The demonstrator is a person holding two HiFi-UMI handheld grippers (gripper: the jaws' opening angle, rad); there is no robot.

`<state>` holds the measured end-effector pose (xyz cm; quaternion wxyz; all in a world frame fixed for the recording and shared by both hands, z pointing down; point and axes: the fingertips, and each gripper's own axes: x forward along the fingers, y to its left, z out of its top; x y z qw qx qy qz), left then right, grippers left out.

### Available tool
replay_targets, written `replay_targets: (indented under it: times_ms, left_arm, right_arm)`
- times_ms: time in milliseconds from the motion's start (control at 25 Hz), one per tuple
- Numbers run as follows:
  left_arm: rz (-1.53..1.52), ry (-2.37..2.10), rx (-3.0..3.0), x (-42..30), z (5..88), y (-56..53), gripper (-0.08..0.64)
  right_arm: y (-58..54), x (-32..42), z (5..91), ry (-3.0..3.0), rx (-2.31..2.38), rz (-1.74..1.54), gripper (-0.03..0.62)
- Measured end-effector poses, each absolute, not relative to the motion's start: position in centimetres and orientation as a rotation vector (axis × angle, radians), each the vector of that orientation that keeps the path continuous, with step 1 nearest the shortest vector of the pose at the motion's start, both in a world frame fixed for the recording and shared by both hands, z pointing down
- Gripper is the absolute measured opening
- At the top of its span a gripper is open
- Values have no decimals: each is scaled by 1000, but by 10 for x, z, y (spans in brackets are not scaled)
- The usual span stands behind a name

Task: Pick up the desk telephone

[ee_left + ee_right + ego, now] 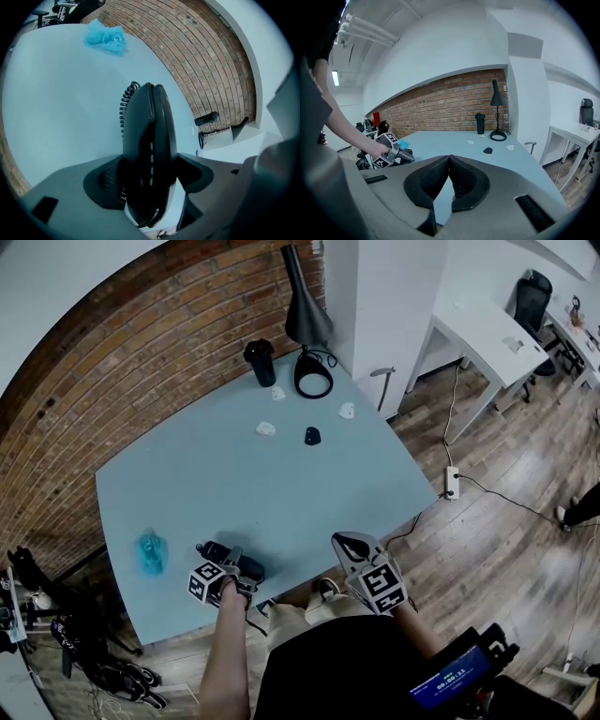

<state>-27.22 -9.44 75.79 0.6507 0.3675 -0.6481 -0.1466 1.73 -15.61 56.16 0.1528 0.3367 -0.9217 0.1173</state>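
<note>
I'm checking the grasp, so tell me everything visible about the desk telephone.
The desk telephone is black, smooth plastic by its look, with a coiled cord along one side. It is near the front left edge of the blue table, between the jaws of the left hand-held gripper, whose pads seem to press both sides. Whether it is lifted cannot be told.

no legible text, screen [454,678] digits blurred

Red brick wall [122,362] behind pale blue table [281,493]; wood plank floor [506,521]; white desk [483,338], black office chair [534,296] at right; white pillar [394,296].
</note>
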Motion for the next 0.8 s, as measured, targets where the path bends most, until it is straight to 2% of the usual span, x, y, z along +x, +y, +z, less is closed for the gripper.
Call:
replay_targets:
  times_ms: [800]
  left_arm:
    - [-414,-1446,984,-256,713,-134,353]
  right_arm:
    - [-154,14,566,-2644,956,367,14]
